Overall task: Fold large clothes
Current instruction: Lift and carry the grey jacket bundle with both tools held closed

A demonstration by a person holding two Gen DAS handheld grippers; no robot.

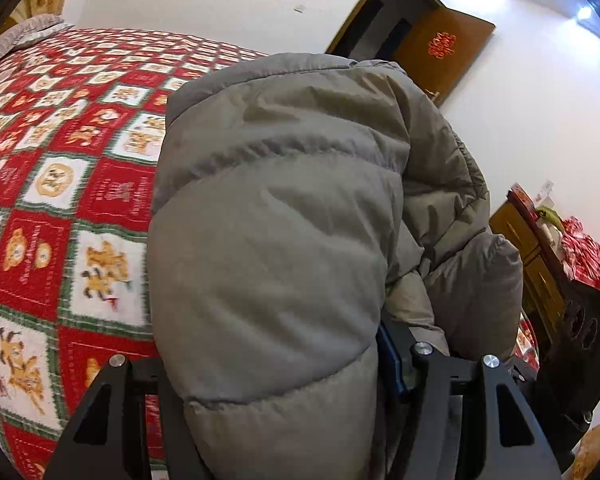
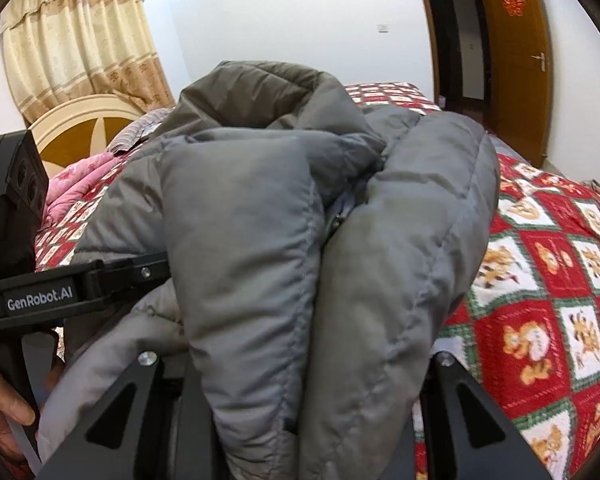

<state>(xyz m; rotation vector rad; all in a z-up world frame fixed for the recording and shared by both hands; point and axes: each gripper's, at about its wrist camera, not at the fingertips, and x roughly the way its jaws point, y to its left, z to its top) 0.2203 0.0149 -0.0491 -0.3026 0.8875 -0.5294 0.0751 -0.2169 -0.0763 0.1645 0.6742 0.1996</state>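
A grey puffer jacket (image 1: 268, 232) is bunched and held above the bed, filling the middle of the left wrist view. My left gripper (image 1: 300, 364) is shut on a thick fold of it; the fabric hides the fingertips. The jacket (image 2: 300, 260) also fills the right wrist view, its zipper running down the middle. My right gripper (image 2: 296, 364) is shut on another fold of it, with the fingertips hidden by cloth. The left gripper's body (image 2: 52, 292) shows at the left of the right wrist view, beside the jacket.
The bed has a red, white and green checked bedspread (image 1: 60, 200) (image 2: 548, 280). A pink quilt (image 2: 76, 188) and a round headboard (image 2: 84, 128) lie at its far end. A wooden door (image 2: 512, 52) stands open. Wooden furniture (image 1: 528, 248) and red items stand at the right.
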